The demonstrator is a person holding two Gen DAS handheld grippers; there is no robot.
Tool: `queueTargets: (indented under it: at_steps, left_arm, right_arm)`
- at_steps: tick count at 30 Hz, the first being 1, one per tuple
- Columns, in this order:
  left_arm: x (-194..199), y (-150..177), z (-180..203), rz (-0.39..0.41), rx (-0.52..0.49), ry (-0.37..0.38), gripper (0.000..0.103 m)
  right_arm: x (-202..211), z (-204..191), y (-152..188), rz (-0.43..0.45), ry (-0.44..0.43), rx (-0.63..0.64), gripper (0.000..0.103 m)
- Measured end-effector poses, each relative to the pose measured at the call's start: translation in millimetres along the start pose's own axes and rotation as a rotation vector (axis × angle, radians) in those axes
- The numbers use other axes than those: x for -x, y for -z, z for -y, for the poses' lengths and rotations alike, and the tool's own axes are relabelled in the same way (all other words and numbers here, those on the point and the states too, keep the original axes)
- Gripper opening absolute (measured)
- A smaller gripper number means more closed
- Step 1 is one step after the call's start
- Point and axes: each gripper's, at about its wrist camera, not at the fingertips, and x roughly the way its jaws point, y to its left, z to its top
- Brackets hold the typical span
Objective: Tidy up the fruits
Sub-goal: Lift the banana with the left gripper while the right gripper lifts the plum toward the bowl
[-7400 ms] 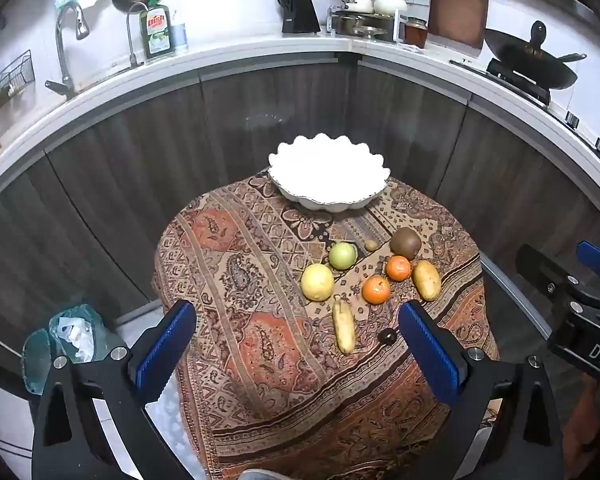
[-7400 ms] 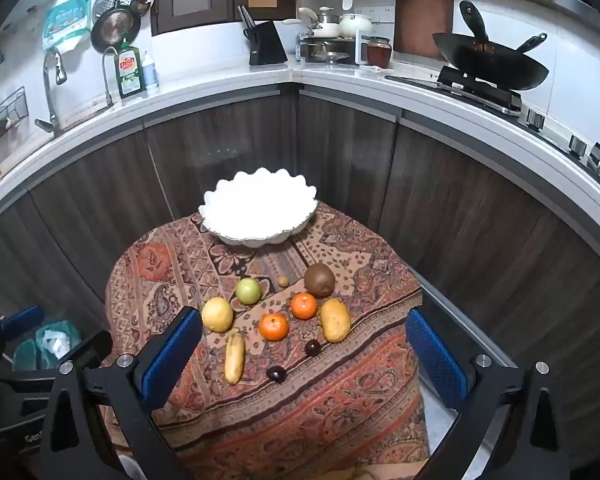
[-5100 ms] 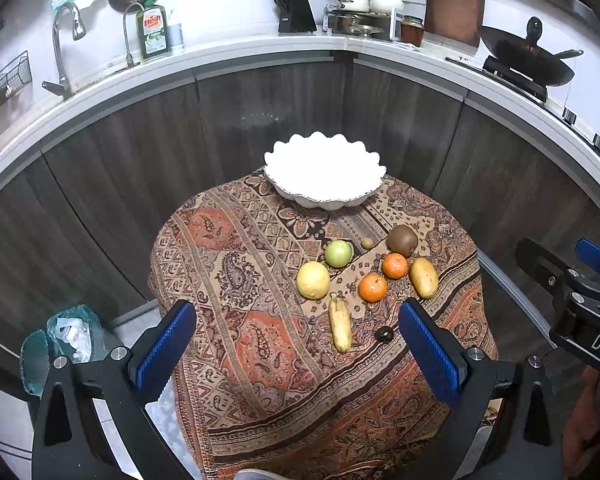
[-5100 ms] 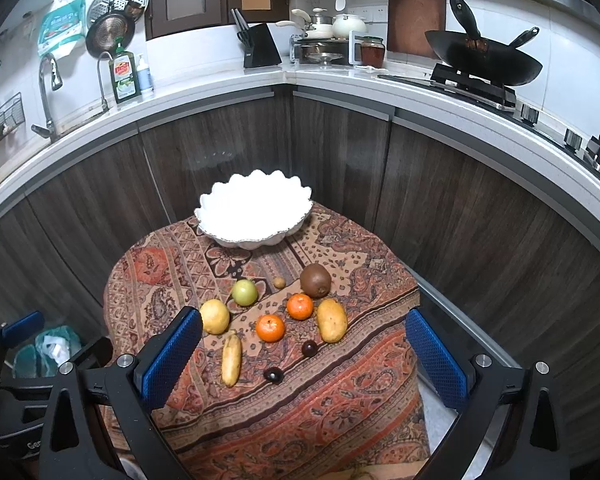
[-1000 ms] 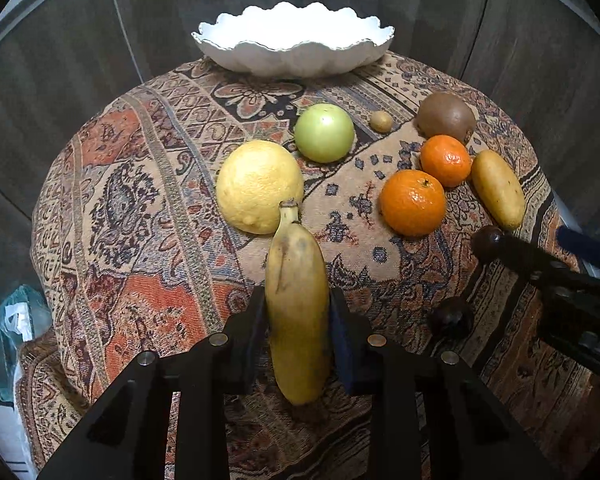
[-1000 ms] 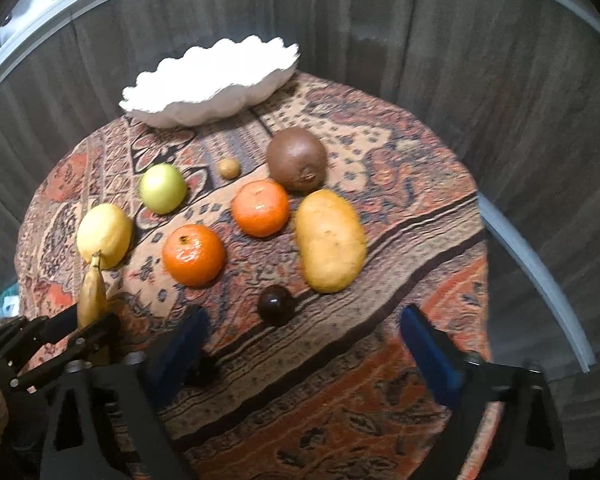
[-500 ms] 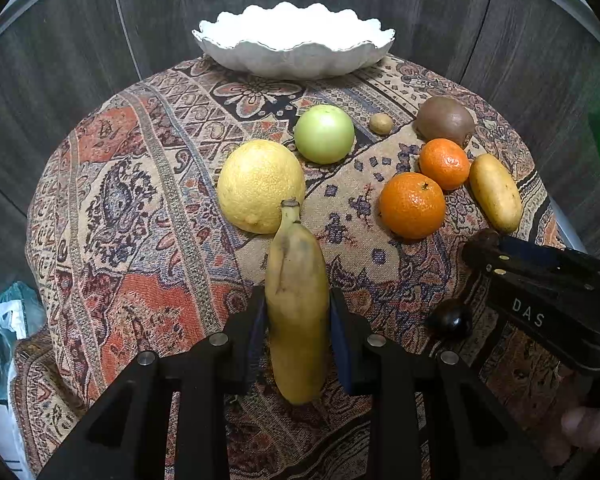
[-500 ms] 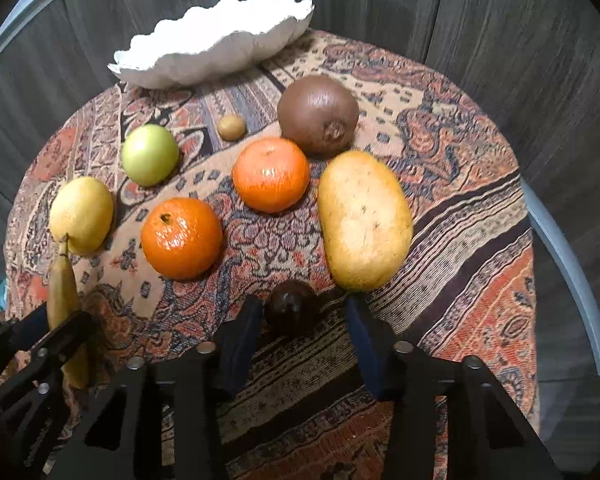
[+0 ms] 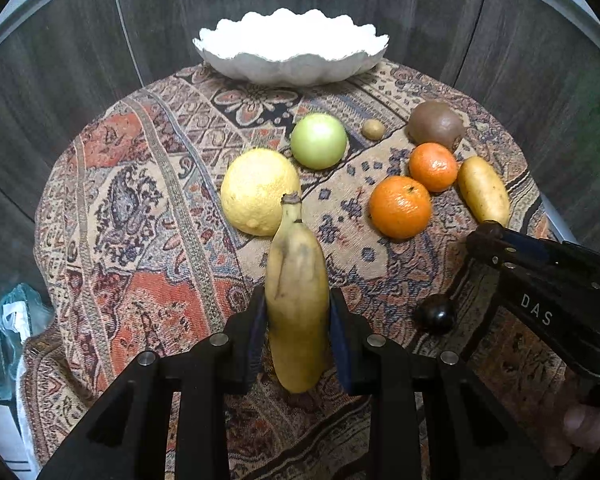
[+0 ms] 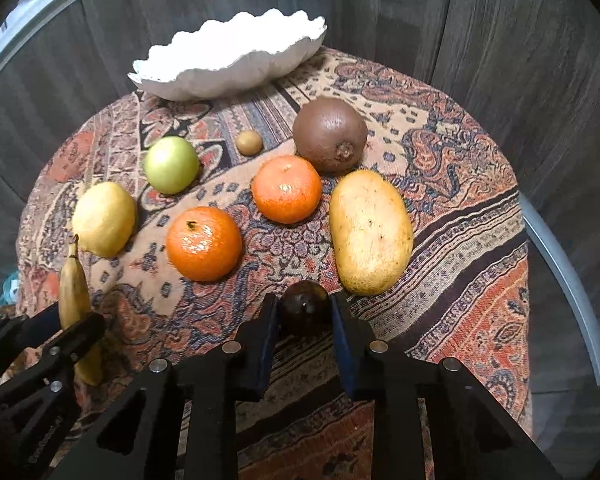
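Note:
My left gripper (image 9: pixel 298 320) is shut on a yellow banana (image 9: pixel 298 292), stem pointing away; the banana also shows in the right wrist view (image 10: pixel 76 292). My right gripper (image 10: pixel 304 320) is closed around a small dark round fruit (image 10: pixel 304 308) on the patterned cloth (image 10: pixel 460 216). A second dark fruit (image 9: pixel 436 314) lies beside the right gripper's body. A lemon (image 9: pixel 260 192), green apple (image 9: pixel 319 141), two oranges (image 9: pixel 400 207) (image 9: pixel 433 167), a kiwi (image 9: pixel 436 124), a yellow mango (image 9: pixel 483 191) and a tiny brown fruit (image 9: pixel 373 129) lie on the cloth. The white scalloped bowl (image 9: pixel 292 68) stands at the far edge.
Dark wood cabinet fronts (image 9: pixel 460 20) curve closely behind the small round table. A plastic bag (image 9: pixel 12 332) lies on the floor at the left. The cloth drops off at the table's edges.
My right gripper has closed in on the small dark fruit, its jaws now against it. My left gripper still holds the banana, barely moved.

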Motion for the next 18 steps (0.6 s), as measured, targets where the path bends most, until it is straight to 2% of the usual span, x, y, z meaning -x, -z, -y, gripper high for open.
queueTargets:
  at_steps: [11, 18]
  left_arm:
    - [33, -19, -6, 0.052, 0.017, 0.015, 0.030]
    - [51, -47, -16, 0.107, 0.035, 0.008, 0.030]
  right_arm:
    - [40, -9, -18, 0.062, -0.020, 0.013, 0.027]
    - [60, -18, -41, 0.111, -0.033, 0.036, 0.027]
